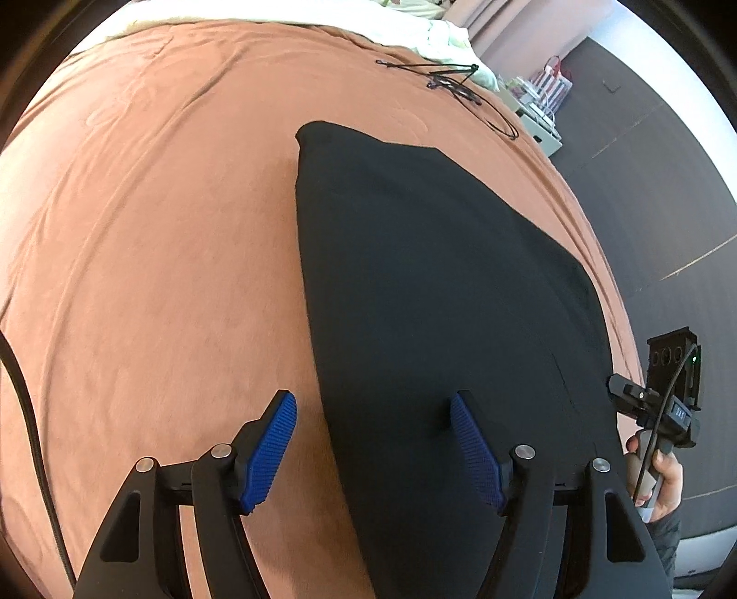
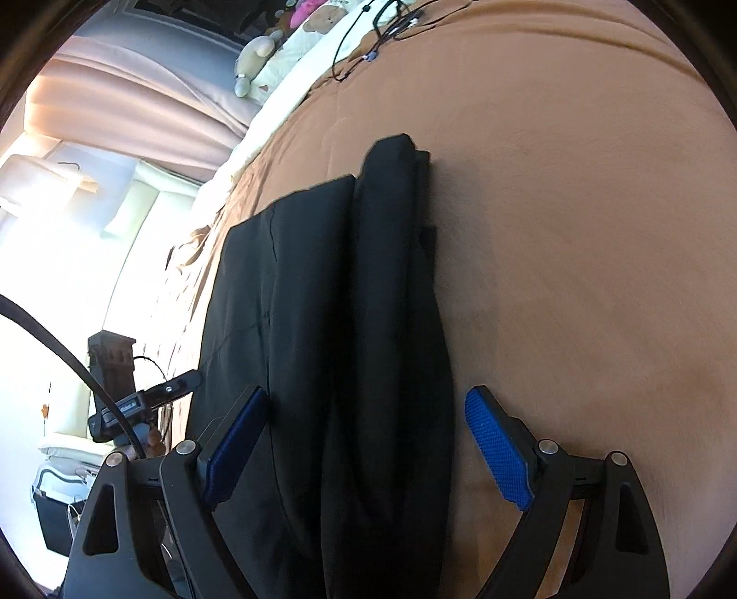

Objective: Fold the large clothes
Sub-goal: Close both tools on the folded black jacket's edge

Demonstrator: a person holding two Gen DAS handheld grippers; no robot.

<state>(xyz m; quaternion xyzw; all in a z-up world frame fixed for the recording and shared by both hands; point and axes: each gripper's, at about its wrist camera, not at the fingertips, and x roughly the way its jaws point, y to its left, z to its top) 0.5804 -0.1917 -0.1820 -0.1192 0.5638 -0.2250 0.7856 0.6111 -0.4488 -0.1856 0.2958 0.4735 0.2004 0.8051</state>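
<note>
So the one black garment [image 1: 437, 276] was lying folded into a long strip on the bed, on top of the rust-brown blanket [image 1: 161, 230], running lengthwise away from both cameras. In the right wrist view you could count two lengthwise folds stacked side by side, the taller roll toward the right edge of the strip. Loads of open blanket on the far side of the garment from each gripper's view: bare brown to the left of it in the left view, bare brown to the right of it in the right view. The other long edge was tighter, the garment ran pretty close to the edge of the bed there, with dark floor [image 1: 645, 184] past it. Two grippers total. The left gripper [image 1: 373, 454] had its jaws spread wide, straddling the left edge of the cloth, pads not pressing anything. The right gripper [image 2: 364, 456] was spread wide too, with the near end of the strip between its blue pads but no pinch on it. A hand [image 1: 658, 479] held the right one's handle. Up near the pillow end sat some thin black cables [image 1: 442, 80] on the blanket, well apart from the garment, plus cream bedding [image 1: 276, 11].
</note>
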